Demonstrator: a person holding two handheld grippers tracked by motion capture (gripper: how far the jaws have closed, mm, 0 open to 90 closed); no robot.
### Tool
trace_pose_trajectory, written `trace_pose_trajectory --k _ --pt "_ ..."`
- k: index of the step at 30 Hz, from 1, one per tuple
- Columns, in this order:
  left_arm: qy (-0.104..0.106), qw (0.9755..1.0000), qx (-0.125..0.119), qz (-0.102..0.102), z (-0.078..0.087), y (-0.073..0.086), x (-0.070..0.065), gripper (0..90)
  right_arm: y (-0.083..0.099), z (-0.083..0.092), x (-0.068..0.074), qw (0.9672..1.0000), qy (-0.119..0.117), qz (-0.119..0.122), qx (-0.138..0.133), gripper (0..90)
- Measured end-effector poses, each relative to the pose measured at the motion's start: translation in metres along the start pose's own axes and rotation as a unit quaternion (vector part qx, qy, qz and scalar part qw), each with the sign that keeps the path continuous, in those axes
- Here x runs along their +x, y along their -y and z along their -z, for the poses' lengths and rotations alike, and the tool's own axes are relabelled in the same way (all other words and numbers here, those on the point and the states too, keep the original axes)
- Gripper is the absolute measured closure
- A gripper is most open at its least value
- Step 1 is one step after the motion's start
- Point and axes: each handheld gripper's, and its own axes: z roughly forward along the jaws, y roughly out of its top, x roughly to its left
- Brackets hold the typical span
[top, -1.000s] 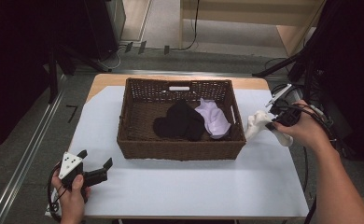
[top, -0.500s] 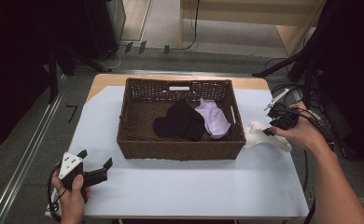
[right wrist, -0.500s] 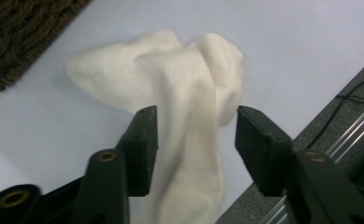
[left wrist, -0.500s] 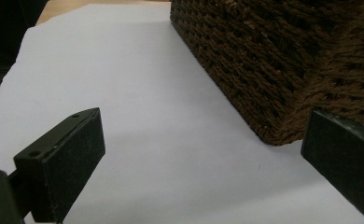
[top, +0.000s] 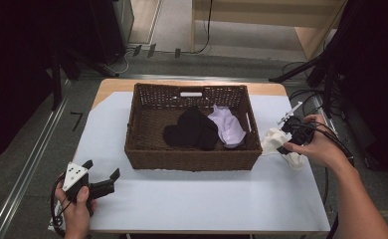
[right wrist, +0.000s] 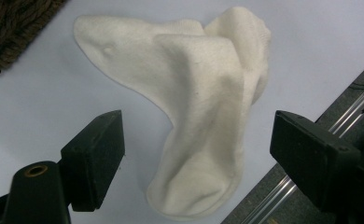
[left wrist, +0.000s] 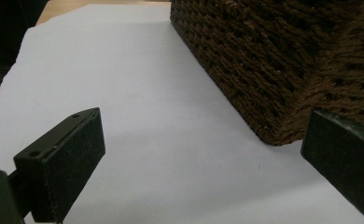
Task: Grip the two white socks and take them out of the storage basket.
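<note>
A white sock (top: 275,140) lies crumpled on the white table cover just right of the brown wicker basket (top: 147,149). My right gripper (top: 287,136) hovers over it. In the right gripper view the sock (right wrist: 203,107) lies flat between the wide-apart jaws of the right gripper (right wrist: 201,158), and neither pad touches it. These jaws have just been opening. Inside the basket lie black socks (top: 191,129) and a lavender sock (top: 227,127). My left gripper (top: 102,170) rests at the table's front left corner, open and holding nothing.
The left gripper view has the basket's near corner (left wrist: 273,60) ahead on the right, with bare white cover (left wrist: 138,93) to its left. The table's right edge (right wrist: 283,177) runs close beside the sock. A wooden shelf stands beyond the table.
The right gripper held the white sock up beside the basket's right rim, lowered it onto the table, and opened. The sock now lies free. The left hand has not moved.
</note>
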Motion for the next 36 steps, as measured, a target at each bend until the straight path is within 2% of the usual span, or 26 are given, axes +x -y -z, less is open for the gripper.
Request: trace_pose_trajectory --k 6,9,11,12,16,18,23,24,25,30,31,34,35,36 --pt "0.0 1.0 0.0 0.0 0.0 0.0 0.0 0.4 0.01 -0.002 0.009 0.9999 -0.001 -0.011 -0.012 14.3" --pt "0.0 1.0 -0.001 0.0 0.0 0.0 0.0 0.4 0.019 -0.005 0.016 0.9994 0.004 -0.019 -0.03 13.3" --pt "0.0 1.0 -0.001 0.0 0.0 0.0 0.0 0.4 0.032 -0.008 0.022 0.9984 0.007 -0.038 -0.041 12.9" --pt "0.0 1.0 -0.001 0.0 0.0 0.0 0.0 0.4 0.032 -0.008 0.022 0.9984 0.007 -0.038 -0.041 12.9" --pt "-0.001 1.0 0.0 0.0 0.0 0.0 0.001 0.4 0.053 -0.013 0.031 0.9956 0.005 -0.065 -0.068 13.0" --pt "-0.001 1.0 0.001 0.001 0.0 0.0 0.0 0.4 0.057 -0.014 0.032 0.9951 0.005 -0.066 -0.073 13.0" --pt "-0.002 1.0 0.0 0.001 0.0 0.0 0.0 0.4 0.076 -0.017 0.043 0.9914 0.009 -0.075 -0.107 13.1" --pt "-0.002 1.0 0.0 0.0 0.0 0.0 0.0 0.4 0.083 -0.018 0.048 0.9889 0.011 -0.082 -0.124 13.1" --pt "-0.002 1.0 -0.001 0.001 0.0 0.0 0.0 0.4 0.083 -0.018 0.048 0.9889 0.011 -0.082 -0.124 13.1" --pt "-0.003 1.0 -0.001 0.001 0.001 0.0 0.0 0.4 0.102 -0.021 0.061 0.9806 0.004 -0.098 -0.17 12.7" --pt "-0.003 1.0 -0.001 0.001 0.001 0.0 0.0 0.4 0.102 -0.021 0.061 0.9806 0.004 -0.098 -0.17 12.7" --pt "-0.003 1.0 -0.001 0.002 0.001 0.0 0.0 0.4 0.111 -0.023 0.067 0.9764 0.004 -0.108 -0.187 12.5" --pt "-0.003 1.0 -0.001 0.001 0.001 0.0 0.0 0.4 0.115 -0.024 0.069 0.9737 0.003 -0.115 -0.197 12.5" --pt "-0.003 1.0 -0.001 0.002 0.001 0.0 0.0 0.4 0.124 -0.026 0.072 0.967 0.001 -0.13 -0.219 12.4"
